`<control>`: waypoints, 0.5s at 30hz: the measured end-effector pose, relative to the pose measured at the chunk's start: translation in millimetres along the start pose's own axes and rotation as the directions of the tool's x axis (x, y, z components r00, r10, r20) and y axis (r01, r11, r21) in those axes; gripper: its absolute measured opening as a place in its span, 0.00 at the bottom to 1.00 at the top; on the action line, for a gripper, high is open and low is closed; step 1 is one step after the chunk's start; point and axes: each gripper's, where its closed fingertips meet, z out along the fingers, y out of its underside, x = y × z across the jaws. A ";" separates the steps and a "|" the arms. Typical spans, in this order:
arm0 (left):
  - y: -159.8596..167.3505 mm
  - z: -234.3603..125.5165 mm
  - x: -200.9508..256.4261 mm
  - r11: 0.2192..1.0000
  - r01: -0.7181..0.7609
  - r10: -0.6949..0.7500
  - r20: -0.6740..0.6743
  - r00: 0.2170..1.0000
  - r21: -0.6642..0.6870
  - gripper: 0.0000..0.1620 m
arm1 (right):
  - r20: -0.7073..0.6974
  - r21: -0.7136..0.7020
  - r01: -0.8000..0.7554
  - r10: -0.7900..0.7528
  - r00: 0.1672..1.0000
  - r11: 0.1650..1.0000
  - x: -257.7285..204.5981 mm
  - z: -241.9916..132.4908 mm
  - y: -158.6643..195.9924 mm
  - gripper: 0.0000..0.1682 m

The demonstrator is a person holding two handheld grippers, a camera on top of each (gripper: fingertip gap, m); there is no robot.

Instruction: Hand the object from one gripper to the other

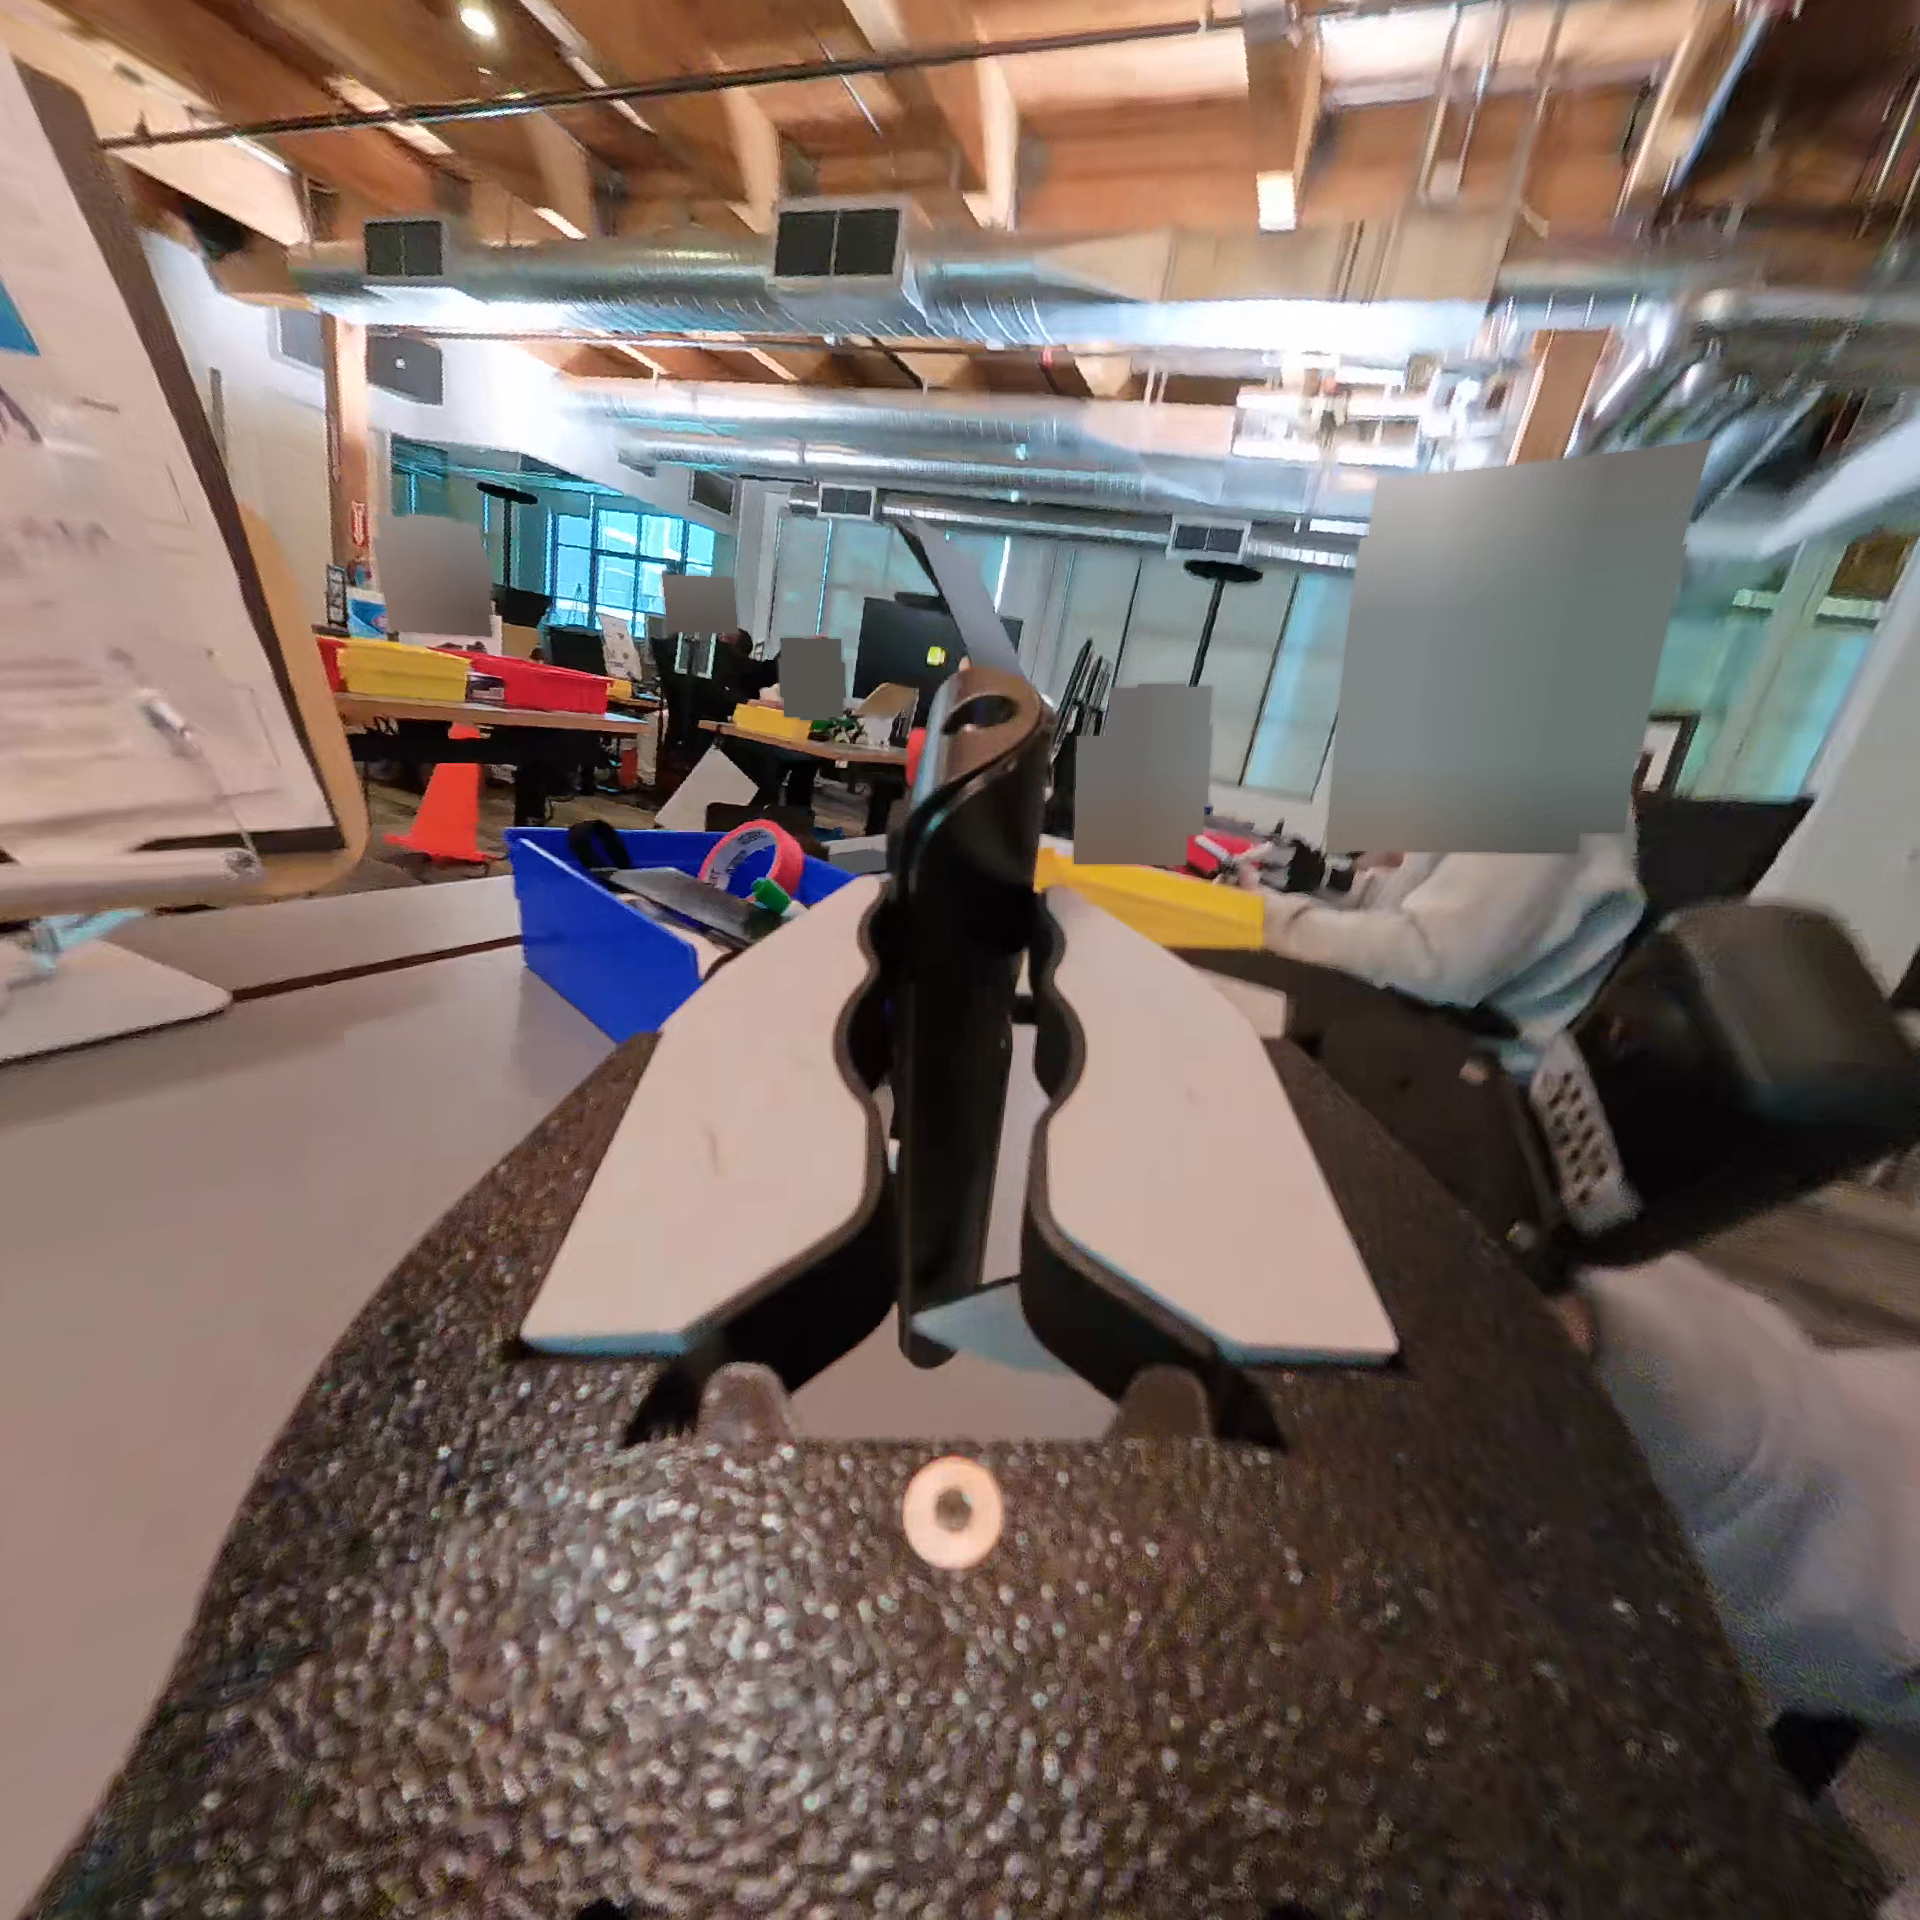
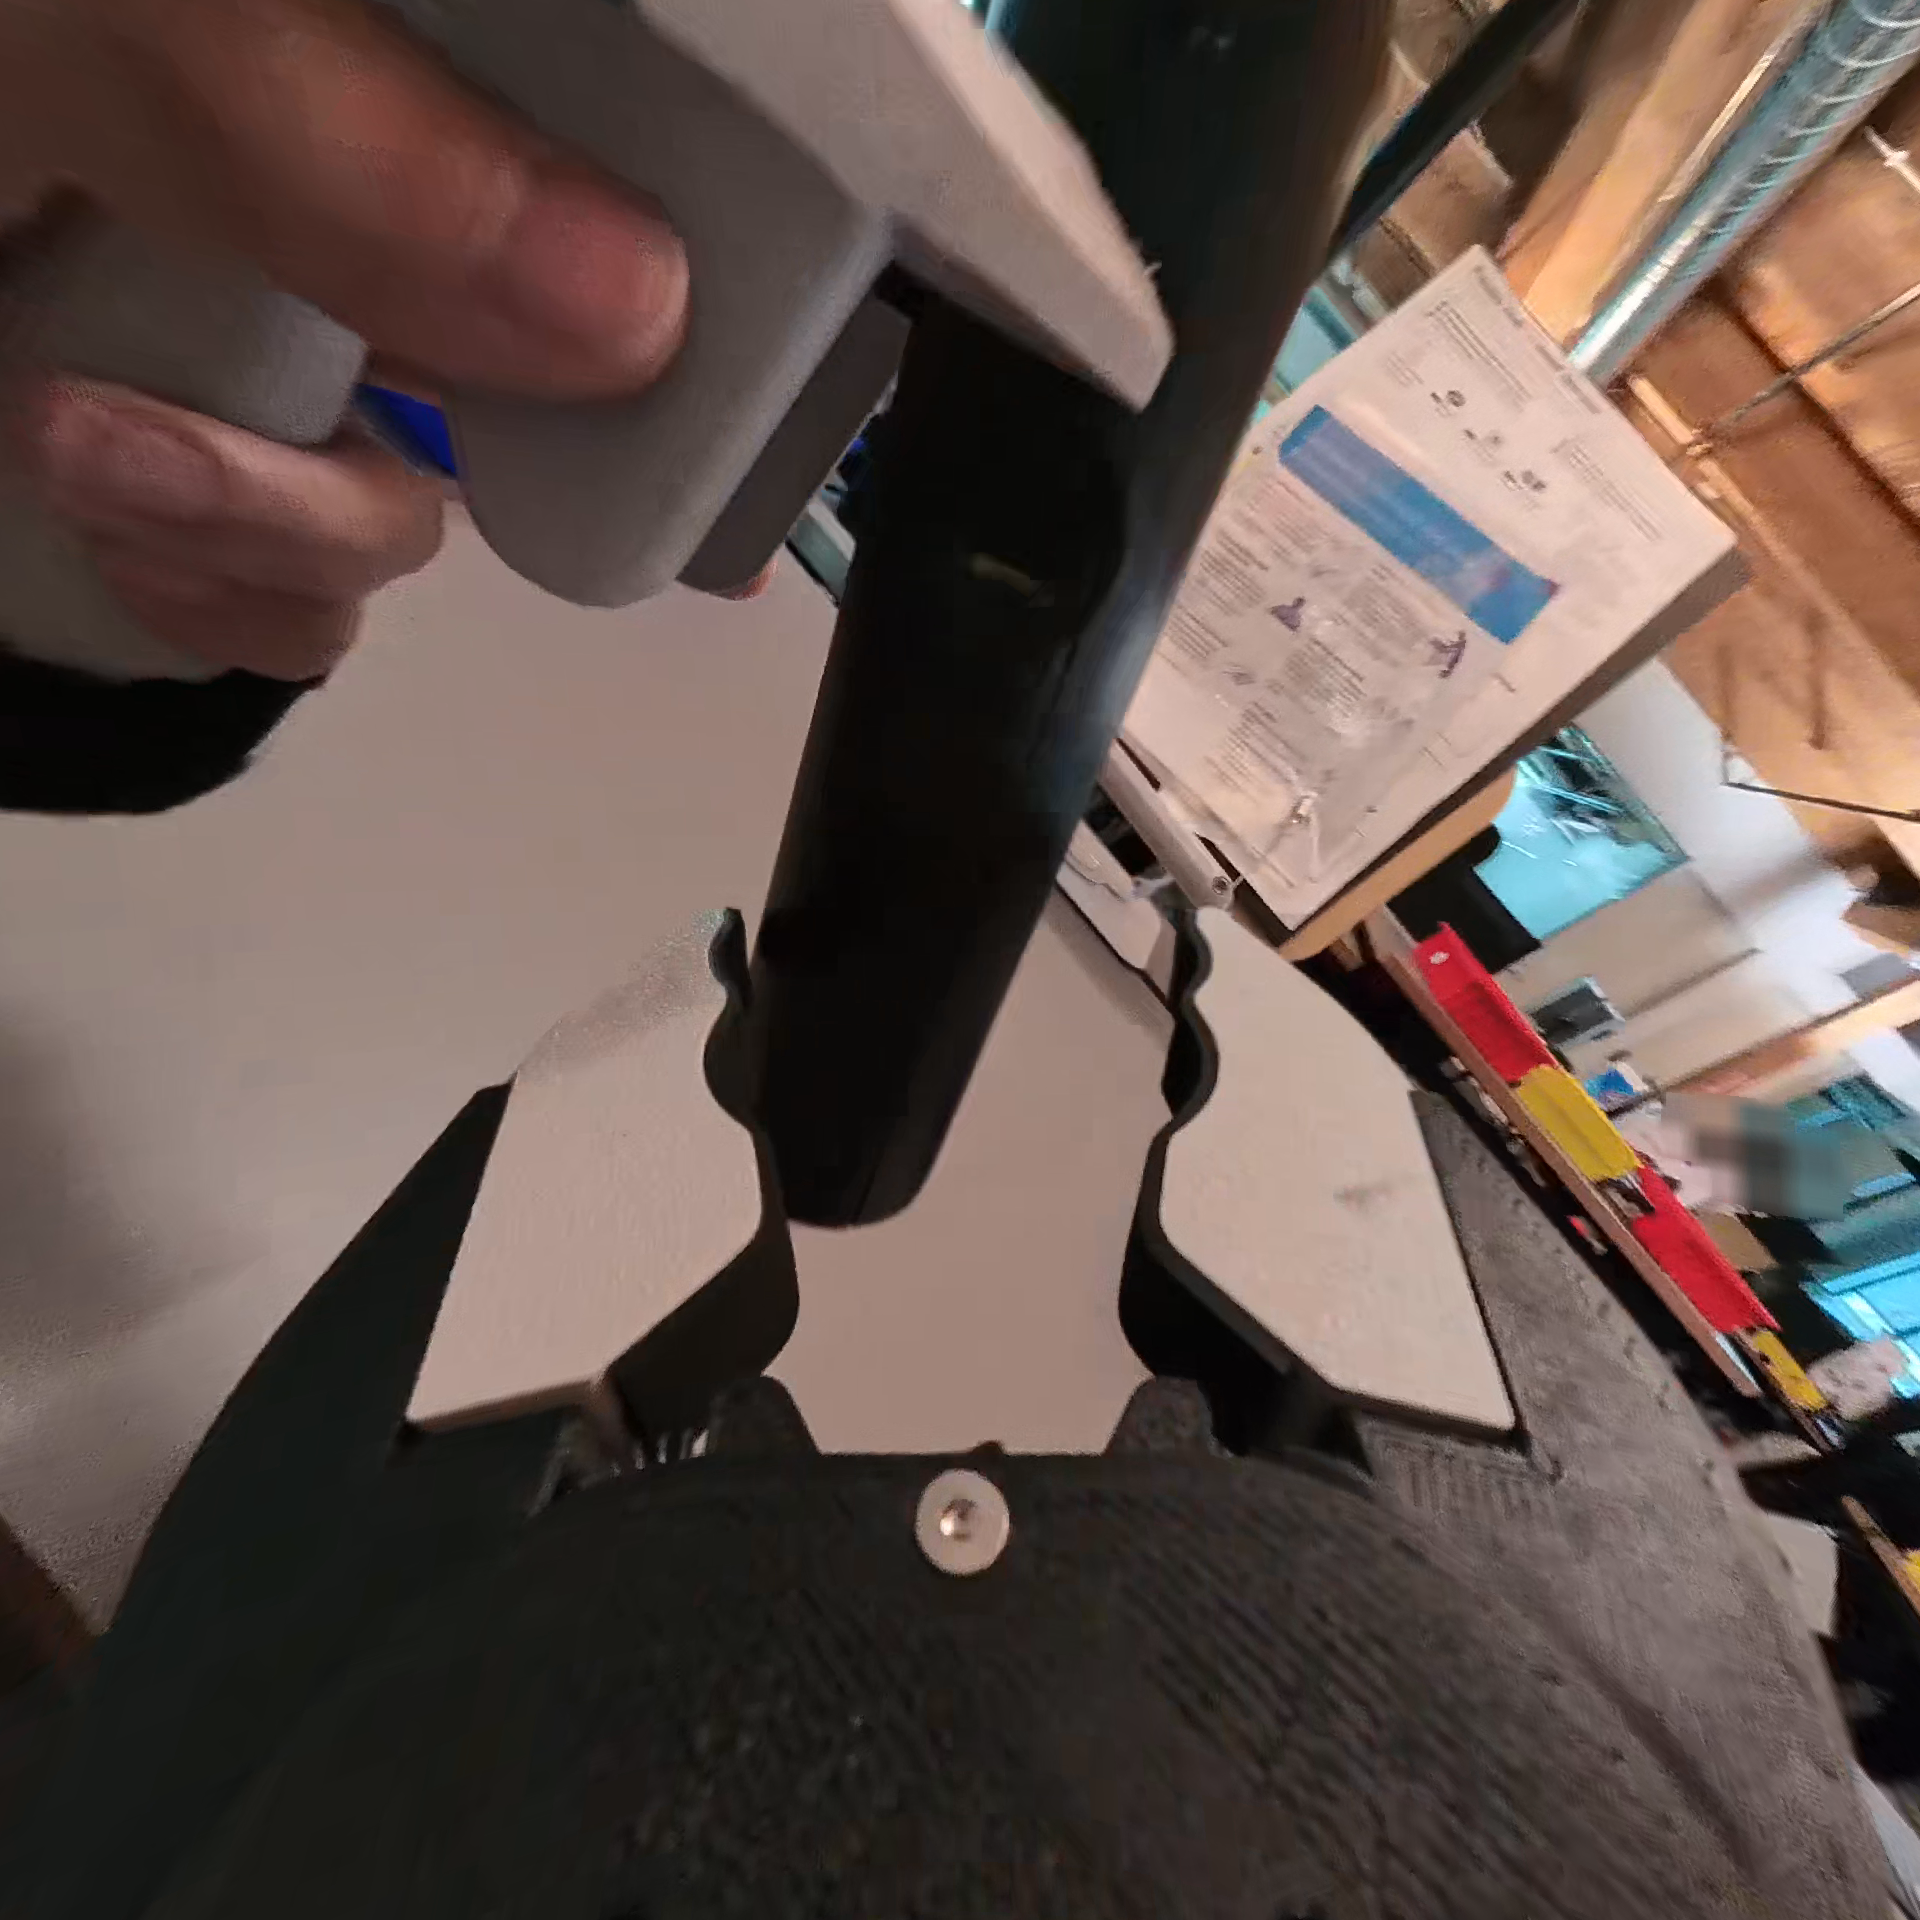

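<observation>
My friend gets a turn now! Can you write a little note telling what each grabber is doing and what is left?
Left gripper: shut on the black flat tool, which stands up between its fingers.
Right gripper: open; the tool's rounded end hangs between its fingers, against the left one, clear of the right.
A hand holds the left gripper's grey handle.
Done: tool brought into the right gripper's opening.
Left: shut the right gripper, then open the left.
</observation>
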 end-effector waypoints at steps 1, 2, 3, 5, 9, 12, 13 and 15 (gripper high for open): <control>-0.8 1.3 5.9 1.000 0.022 -0.022 -0.013 1.000 0.018 0.14 | -0.020 -0.011 -0.005 0.005 1.000 1.000 -0.8 2.2 3.3 0.46; -1.0 2.8 13.1 0.999 0.030 -0.029 -0.029 0.999 0.028 0.14 | -0.035 -0.027 -0.015 0.014 0.999 1.000 -2.0 4.2 7.7 0.46; 0.0 4.2 19.0 0.999 0.026 -0.025 -0.032 0.999 0.027 0.14 | -0.046 -0.044 -0.014 0.012 0.999 0.999 -2.9 5.5 12.4 0.43; 3.5 6.4 27.1 1.000 -0.028 0.028 -0.025 0.999 0.008 0.15 | -0.075 -0.047 0.009 -0.013 0.997 0.999 -1.0 4.9 16.5 0.38; 7.3 7.8 33.7 0.992 -0.119 0.117 -0.064 0.991 -0.029 0.14 | -0.007 -0.056 -0.023 0.023 1.000 0.998 0.5 4.4 20.6 0.35; 12.7 7.3 43.3 0.977 -0.208 0.193 -0.205 0.960 -0.052 0.28 | 0.211 0.006 -0.164 0.159 0.964 0.986 -17.6 2.0 13.4 0.34; 16.3 5.9 45.4 0.972 -0.221 0.196 -0.251 0.948 -0.075 0.37 | 0.315 0.021 -0.225 0.208 0.926 0.974 -26.8 -1.7 8.7 0.34; 24.9 -0.6 50.5 0.962 -0.239 0.179 -0.359 0.916 -0.132 0.45 | 0.558 0.031 -0.294 0.227 0.798 0.955 -52.1 -18.5 -1.1 0.34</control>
